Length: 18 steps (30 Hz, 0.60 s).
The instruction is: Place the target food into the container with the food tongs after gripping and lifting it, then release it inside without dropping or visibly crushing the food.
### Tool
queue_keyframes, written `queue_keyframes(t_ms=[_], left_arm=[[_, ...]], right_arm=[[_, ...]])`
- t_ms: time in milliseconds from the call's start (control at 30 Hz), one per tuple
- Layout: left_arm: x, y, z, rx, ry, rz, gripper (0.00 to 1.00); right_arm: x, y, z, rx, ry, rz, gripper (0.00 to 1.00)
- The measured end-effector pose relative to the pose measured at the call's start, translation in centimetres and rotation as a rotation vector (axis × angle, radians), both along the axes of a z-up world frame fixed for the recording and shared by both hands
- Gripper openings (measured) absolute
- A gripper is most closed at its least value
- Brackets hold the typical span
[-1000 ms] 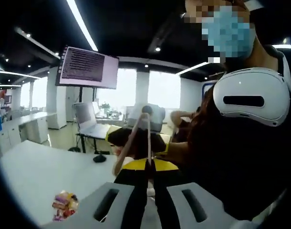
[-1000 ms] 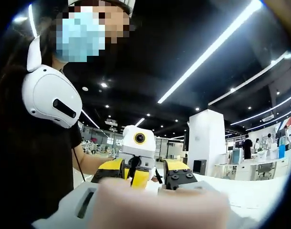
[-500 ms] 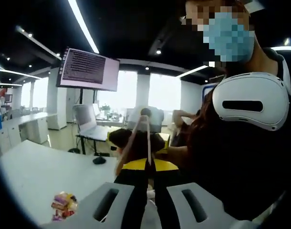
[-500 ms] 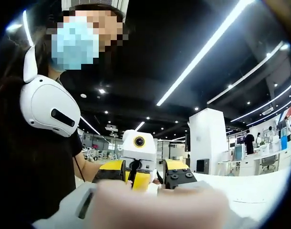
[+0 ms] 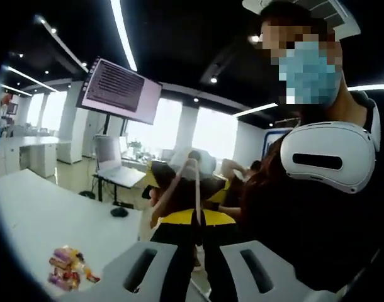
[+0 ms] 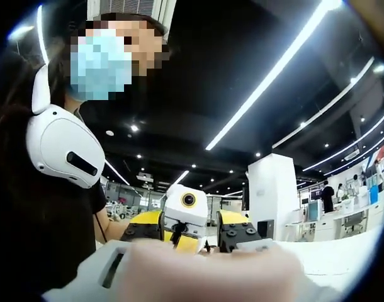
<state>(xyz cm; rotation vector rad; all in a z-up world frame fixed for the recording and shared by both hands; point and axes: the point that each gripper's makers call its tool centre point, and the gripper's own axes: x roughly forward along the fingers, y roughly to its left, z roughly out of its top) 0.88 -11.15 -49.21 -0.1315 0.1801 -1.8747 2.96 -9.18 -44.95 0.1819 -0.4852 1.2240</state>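
Two jaws of the left gripper (image 5: 197,248) are rising from the bottom of the left gripper view, pressed close together on the handle end of the food tongs (image 5: 187,182), whose two thin arms are reaching up and away toward the far side. Past the tong tips, the other gripper's yellow and black body is sitting, with a person wearing a white headset (image 5: 328,155) standing close on the right. The white table (image 5: 47,217) is stretching off to the left, and a small heap of wrapped sweets (image 5: 65,267) is lying on it near the lower left. That heap is probably the target food, though I cannot be sure. A monitor (image 5: 119,91) is hanging on a stand further back.

In the right gripper view, the right gripper (image 6: 208,270) is carrying a pale, blurred thing across the bottom, too close to the lens to make out; it could be the container, but I cannot tell, nor whether the jaws are closed on it. The left gripper is facing this camera just beyond, and the person is leaning in at the left.

Both tools are pointing well up from the table, so the step in hand is likely the approach. Doing it well means tipping the tongs down toward the sweets slowly and squeezing only gently.
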Motion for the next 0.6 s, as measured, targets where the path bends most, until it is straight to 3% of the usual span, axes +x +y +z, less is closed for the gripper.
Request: queue_keyframes(t_ms=[367,600], left_arm=[[-0.3,-0.4,-0.3,-0.01,0.047,-0.013,0.0],[-0.5,-0.7,-0.9,-0.002,0.093,-0.036,0.0]], right_arm=[[-0.3,-0.4,0.8,0.057,0.007,0.009,0.33],[-0.7,-0.4,1.5,0.07,-0.025,0.0,0.32]])
